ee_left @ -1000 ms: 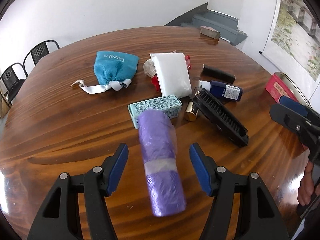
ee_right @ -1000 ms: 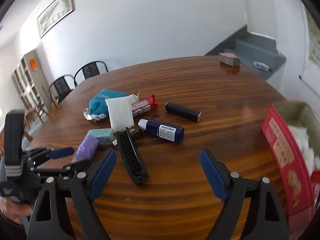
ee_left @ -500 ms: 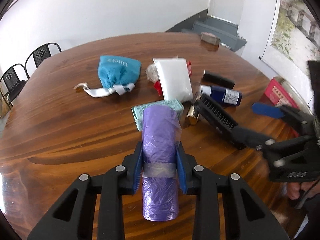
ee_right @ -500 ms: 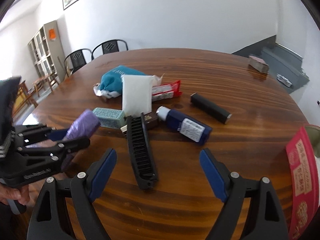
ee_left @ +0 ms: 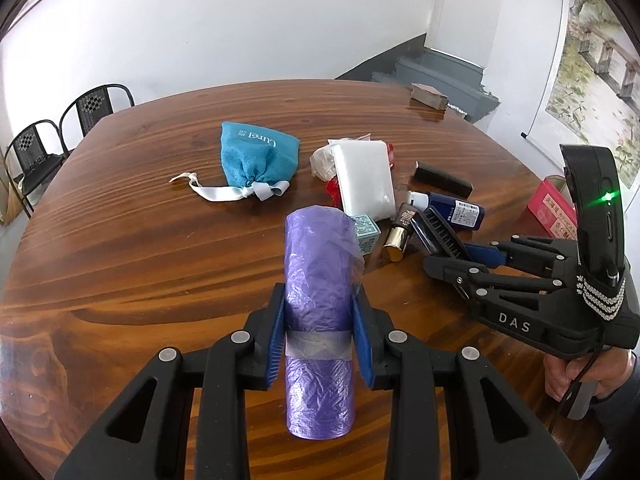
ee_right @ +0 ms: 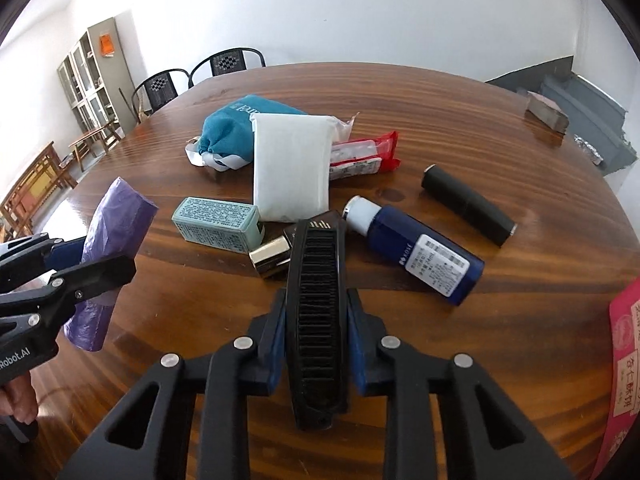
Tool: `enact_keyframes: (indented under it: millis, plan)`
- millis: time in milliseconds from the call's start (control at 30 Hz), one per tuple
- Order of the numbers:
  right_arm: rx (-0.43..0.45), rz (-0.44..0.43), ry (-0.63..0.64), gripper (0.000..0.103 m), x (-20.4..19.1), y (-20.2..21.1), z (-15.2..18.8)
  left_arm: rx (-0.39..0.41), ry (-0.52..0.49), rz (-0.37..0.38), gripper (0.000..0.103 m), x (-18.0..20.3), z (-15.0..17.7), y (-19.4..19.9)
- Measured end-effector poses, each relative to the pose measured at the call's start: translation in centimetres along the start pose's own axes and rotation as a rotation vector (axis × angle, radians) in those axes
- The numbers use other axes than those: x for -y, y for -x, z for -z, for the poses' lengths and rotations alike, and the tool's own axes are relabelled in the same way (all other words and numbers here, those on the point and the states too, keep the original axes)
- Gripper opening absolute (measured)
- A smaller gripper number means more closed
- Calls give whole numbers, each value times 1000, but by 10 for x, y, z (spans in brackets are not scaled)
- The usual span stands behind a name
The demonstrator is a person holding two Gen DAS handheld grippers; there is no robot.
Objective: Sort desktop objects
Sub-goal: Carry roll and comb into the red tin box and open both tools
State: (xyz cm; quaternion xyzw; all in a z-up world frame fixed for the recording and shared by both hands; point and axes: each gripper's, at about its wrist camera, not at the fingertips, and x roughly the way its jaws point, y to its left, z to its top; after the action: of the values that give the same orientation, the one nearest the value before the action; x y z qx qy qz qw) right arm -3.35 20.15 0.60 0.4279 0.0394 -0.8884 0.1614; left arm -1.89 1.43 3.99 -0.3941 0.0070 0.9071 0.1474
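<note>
A purple roll of bags [ee_left: 318,264] with a grey tape band sits between the blue pads of my left gripper [ee_left: 319,320], which is shut on it. The roll [ee_right: 116,216] shows at the left of the right wrist view too, in the left gripper [ee_right: 94,258]. A long black comb [ee_right: 318,272] lies on the wooden table [ee_left: 120,248]. My right gripper [ee_right: 316,320] is closing on it, and both pads press its sides. From the left wrist view the right gripper [ee_left: 460,258] reaches in from the right onto the comb [ee_left: 436,228].
Beyond the comb lie a mint box [ee_right: 218,226], a gold-capped bottle [ee_right: 272,256], a blue bottle [ee_right: 420,256], a black tube [ee_right: 468,204], a white packet [ee_right: 292,168], a red packet [ee_right: 368,156] and a teal pouch [ee_left: 256,156]. A red box [ee_right: 624,360] stands at the right edge.
The left gripper closed on the purple roll. The right gripper came down over the black comb with its jaws wide, then closed on it.
</note>
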Motion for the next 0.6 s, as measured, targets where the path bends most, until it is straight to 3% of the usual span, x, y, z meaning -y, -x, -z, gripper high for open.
enact_keyframes:
  millis: [367,600]
  plan:
    - [87,-25,-76,29,16,42,14,5,-15,23,33,18,0,3]
    - [171,18,-164,29,39,77,31,22,-11,55,33,41,-3,9]
